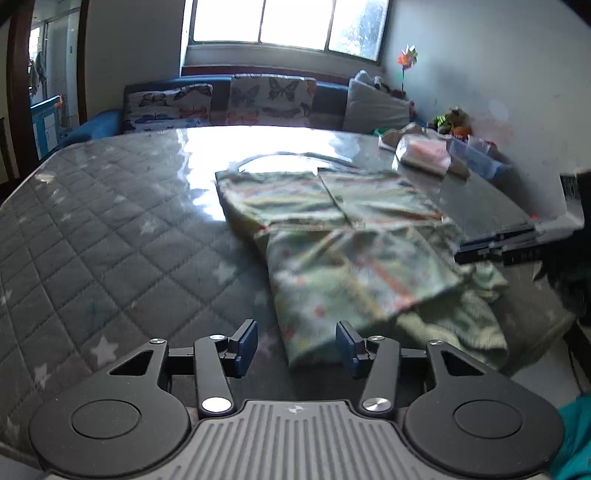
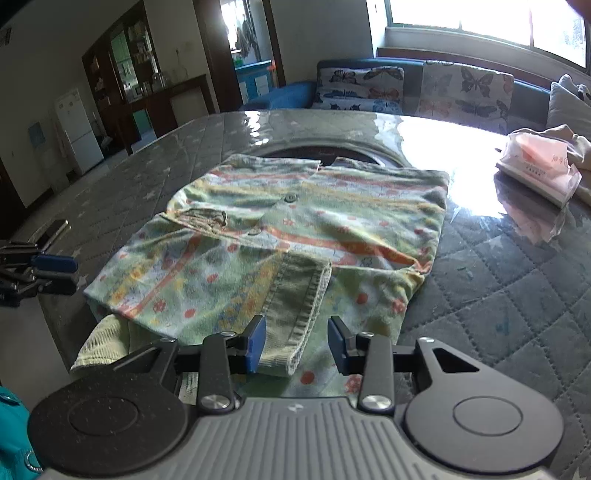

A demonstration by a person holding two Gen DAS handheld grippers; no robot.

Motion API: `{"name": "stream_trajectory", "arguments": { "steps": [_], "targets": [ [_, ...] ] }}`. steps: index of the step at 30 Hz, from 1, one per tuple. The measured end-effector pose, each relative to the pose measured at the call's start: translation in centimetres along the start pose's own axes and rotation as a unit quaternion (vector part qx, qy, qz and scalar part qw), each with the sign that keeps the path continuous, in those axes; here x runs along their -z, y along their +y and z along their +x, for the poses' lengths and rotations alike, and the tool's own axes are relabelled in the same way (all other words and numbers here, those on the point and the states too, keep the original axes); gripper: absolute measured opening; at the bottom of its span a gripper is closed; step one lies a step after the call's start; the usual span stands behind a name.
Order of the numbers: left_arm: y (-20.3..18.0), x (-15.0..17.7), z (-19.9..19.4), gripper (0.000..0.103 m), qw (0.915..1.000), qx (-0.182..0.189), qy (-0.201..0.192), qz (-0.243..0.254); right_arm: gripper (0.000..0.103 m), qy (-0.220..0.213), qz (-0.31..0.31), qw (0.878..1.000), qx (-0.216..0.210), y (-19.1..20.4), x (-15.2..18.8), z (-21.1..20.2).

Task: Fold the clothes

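The shirt [image 2: 291,229], pale green with orange stripes and small dots, lay partly folded on the quilted, star-printed worktop [image 1: 110,229], its lower part reaching the near edge and a ribbed cuff [image 2: 99,343] drooping over that edge. A sleeve [image 2: 299,306] was folded in across the front, its corduroy-like cuff pointing toward the right gripper [image 2: 297,345].

The right gripper's jaws stood apart on either side of that sleeve end; the blue pads [image 2: 256,345] did not press on it, though the left one sat just beside the fabric.

The left gripper [image 1: 297,347] hovered at the shirt's corner by the worktop edge. Its jaws were open, with a tip of cloth showing between them but no pad touching it. In the right wrist view this gripper appeared at the far left, beside the shirt.

A tissue pack [image 2: 535,166] lay well apart on the glossy part of the worktop. Butterfly cushions [image 1: 170,107] lined a sofa behind, under a bright window [image 1: 288,22].
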State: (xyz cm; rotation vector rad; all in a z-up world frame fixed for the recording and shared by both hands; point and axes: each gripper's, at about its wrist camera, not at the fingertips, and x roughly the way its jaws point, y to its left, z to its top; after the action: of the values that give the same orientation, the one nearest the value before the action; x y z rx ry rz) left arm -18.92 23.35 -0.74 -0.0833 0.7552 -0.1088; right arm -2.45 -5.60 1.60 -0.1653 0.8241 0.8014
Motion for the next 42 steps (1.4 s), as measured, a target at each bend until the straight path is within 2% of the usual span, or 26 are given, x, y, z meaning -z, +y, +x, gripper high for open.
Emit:
{"name": "stream_trajectory", "arguments": {
  "steps": [3,5,8,9,11,13,16,23,29,37,42],
  "targets": [
    [-0.5,0.7,0.6,0.051,0.9997,-0.009,0.007,0.02,0.037,0.009,-0.007,1.0,-0.005,0.4,0.1,0.2],
    [-0.6,0.8,1.1,0.05,0.9996,-0.015,0.009,0.021,0.033,0.014,-0.011,1.0,-0.007,0.7,0.2,0.4],
    [-0.5,0.9,1.5,0.045,0.9996,-0.017,0.004,0.02,0.033,0.014,-0.013,1.0,0.0,1.0,0.3,0.5],
    [-0.5,0.9,1.5,0.038,0.9997,-0.016,0.002,0.017,0.033,0.013,-0.011,1.0,0.001,1.0,0.3,0.5],
    [-0.4,0.9,1.5,0.032,0.9998,-0.014,-0.001,0.012,0.033,0.012,-0.003,1.0,0.002,0.8,0.3,0.5],
    [-0.4,1.0,1.5,0.015,0.9998,-0.012,-0.004,0.012,0.032,0.012,0.0,1.0,0.004,0.7,0.3,0.6],
    [-0.6,1.0,1.3,0.003,0.9995,-0.026,-0.006,0.016,0.027,0.011,-0.012,1.0,0.011,1.1,0.5,0.6],
    [0.5,0.7,0.1,0.002,0.9997,-0.02,0.004,0.011,0.026,0.012,-0.03,0.999,0.009,1.2,-0.1,-0.1],
    [0.9,-3.2,-0.5,0.006,0.9994,-0.014,-0.031,0.012,0.027,-0.013,-0.04,0.999,0.008,1.0,-1.8,-0.4],
    [-1.4,-7.8,5.3,0.006,0.9983,0.043,-0.038,0.015,0.028,-0.017,-0.045,0.999,-0.009,1.6,-2.3,1.5],
    [-0.6,-8.5,8.7,0.006,0.9989,0.038,-0.021,-0.015,0.028,-0.012,-0.049,0.999,-0.014,1.9,-2.4,2.4]
  ]
}}
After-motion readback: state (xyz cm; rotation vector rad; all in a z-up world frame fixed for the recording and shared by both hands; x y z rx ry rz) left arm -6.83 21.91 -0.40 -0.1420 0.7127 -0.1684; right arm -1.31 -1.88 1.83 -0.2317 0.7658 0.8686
